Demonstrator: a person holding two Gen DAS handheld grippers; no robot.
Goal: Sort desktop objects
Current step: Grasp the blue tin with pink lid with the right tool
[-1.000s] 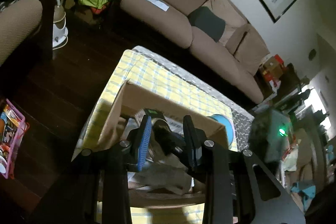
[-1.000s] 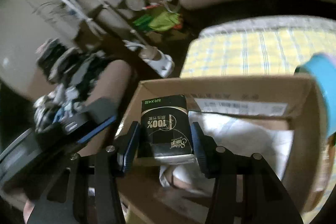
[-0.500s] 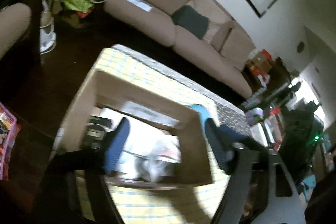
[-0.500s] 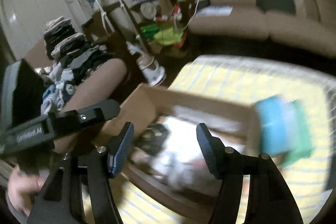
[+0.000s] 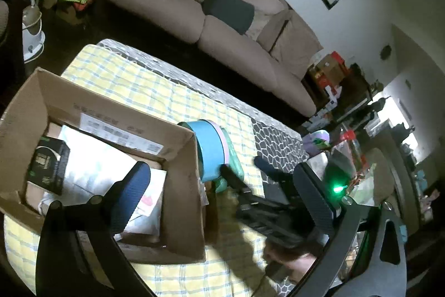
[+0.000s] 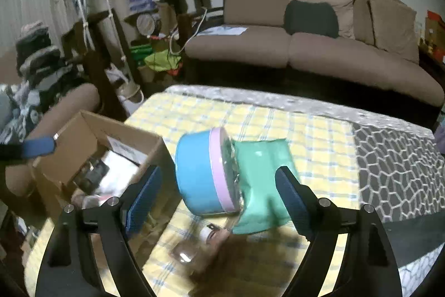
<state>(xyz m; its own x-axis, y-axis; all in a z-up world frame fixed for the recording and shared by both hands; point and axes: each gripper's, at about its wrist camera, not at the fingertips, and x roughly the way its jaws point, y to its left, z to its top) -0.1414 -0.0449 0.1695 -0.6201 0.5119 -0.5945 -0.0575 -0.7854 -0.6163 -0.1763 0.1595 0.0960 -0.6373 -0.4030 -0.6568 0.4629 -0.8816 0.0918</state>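
An open cardboard box (image 5: pixel 178 174) sits on the yellow checked tablecloth (image 5: pixel 144 91) and holds a black tissue pack (image 5: pixel 48 166) and white bags. A round blue tin with a pink rim (image 6: pixel 203 171) lies on its side beside the box, against a green pouch (image 6: pixel 261 180). A small brown bottle (image 6: pixel 200 247) lies in front of them. My right gripper (image 6: pixel 219 202) is open and empty, just before the tin. My left gripper (image 5: pixel 222 202) is open and empty above the box's right wall; the right gripper (image 5: pixel 267 202) shows between its fingers.
A brown sofa (image 6: pixel 319 46) stands behind the table. A grey patterned cloth (image 6: pixel 395 166) covers the table's right part. Clutter and a stand (image 6: pixel 91 27) fill the left side; a chair arm (image 6: pixel 64 113) is by the box.
Both grippers opened, releasing what they held into the box; the black tissue pack now lies inside. Both pulled back and swung right toward the blue tin and green pouch.
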